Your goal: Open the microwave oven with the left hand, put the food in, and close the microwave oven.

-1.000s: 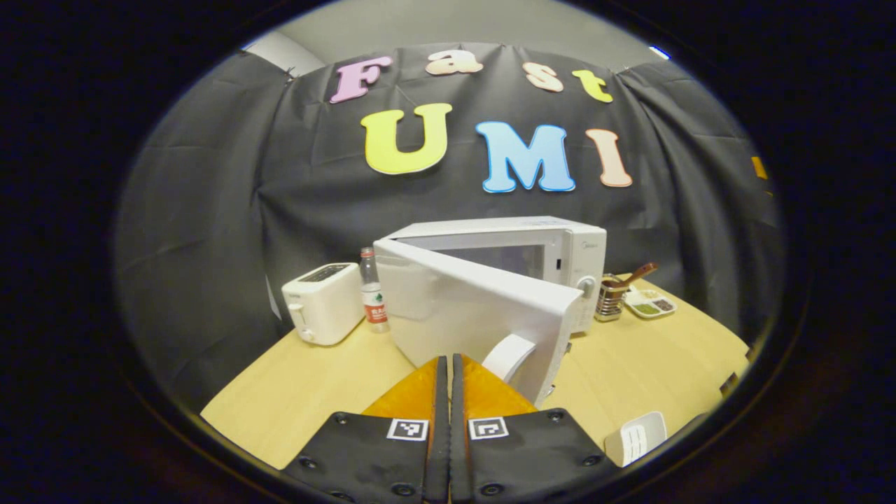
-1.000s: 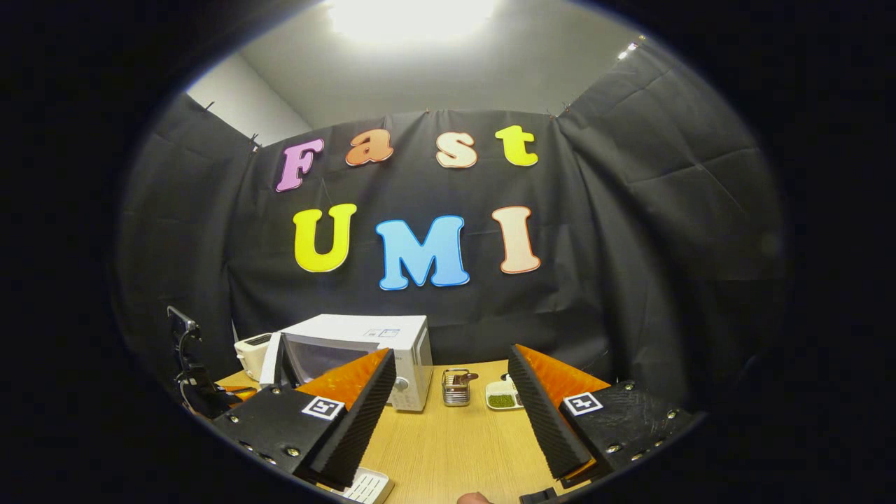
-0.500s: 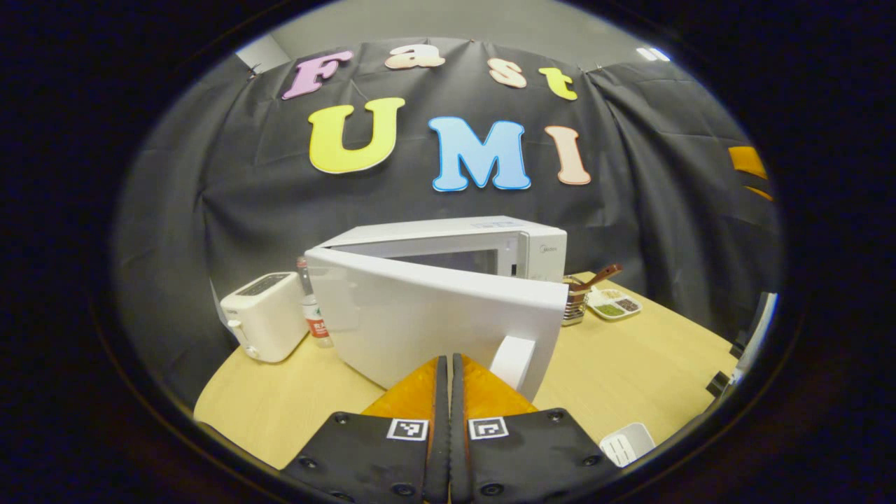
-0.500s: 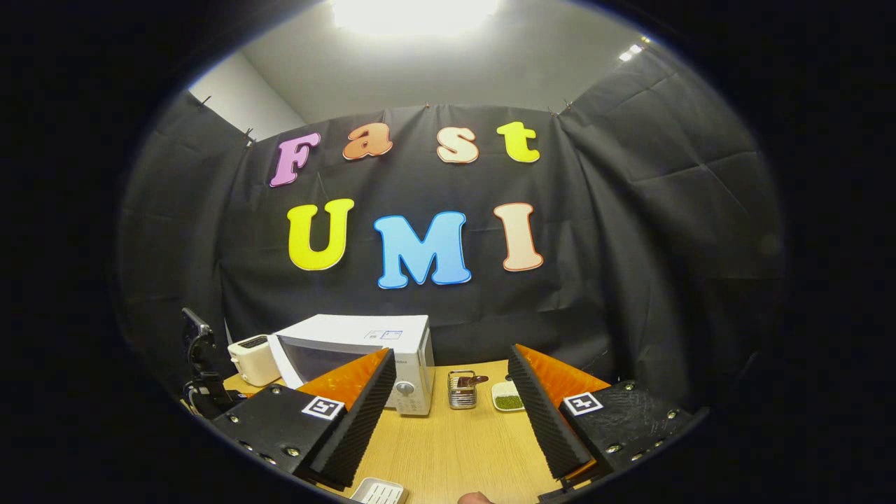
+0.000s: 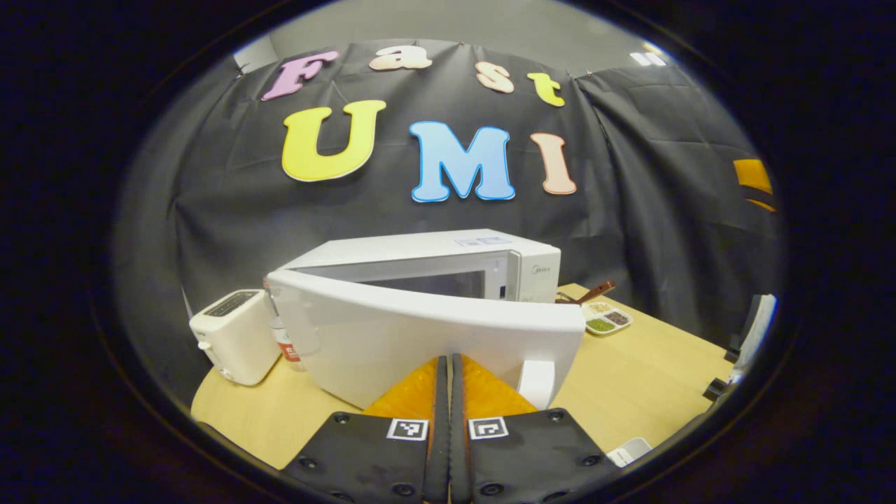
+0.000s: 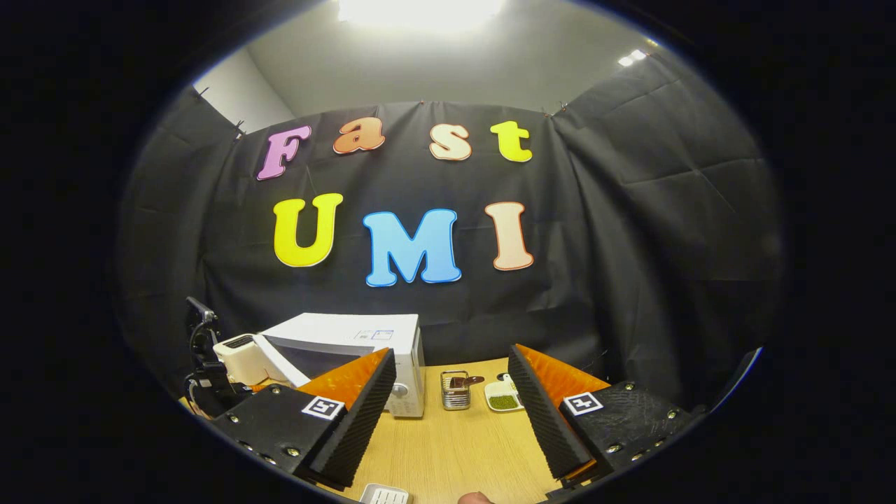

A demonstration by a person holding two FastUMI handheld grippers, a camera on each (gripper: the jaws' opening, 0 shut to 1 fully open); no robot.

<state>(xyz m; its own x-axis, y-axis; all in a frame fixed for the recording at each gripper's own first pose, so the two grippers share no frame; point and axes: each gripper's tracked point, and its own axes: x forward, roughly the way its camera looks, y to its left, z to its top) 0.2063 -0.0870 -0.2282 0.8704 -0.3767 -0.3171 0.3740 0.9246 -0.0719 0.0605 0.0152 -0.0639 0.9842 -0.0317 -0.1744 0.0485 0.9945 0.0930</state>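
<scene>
In the left gripper view, the left gripper (image 5: pixel 450 392) sits low at the centre with its two orange fingers pressed together, nothing between them. Their tips lie against the outer face of the microwave door (image 5: pixel 420 336), just left of the white door handle (image 5: pixel 536 383). The door stands partly swung out from the microwave (image 5: pixel 455 262), leaving a gap through which the dark cavity shows along the top. A white toaster (image 5: pixel 234 334) stands to the left of the oven on the wooden table (image 5: pixel 644 378), with a bottle (image 5: pixel 285 344) half hidden between them. To the right of the oven lies a small divided dish (image 5: pixel 605 318) with green and brown fillings, and a white ribbed tray (image 5: pixel 630 450) rests at the near table edge.

In the right gripper view, the right gripper (image 6: pixel 448 413) hangs over the table with its fingers spread wide apart and empty. Between and beyond them stand the microwave, a wire utensil holder (image 6: pixel 456 389) and the divided dish. The left gripper shows dark at the far left, by the open door
</scene>
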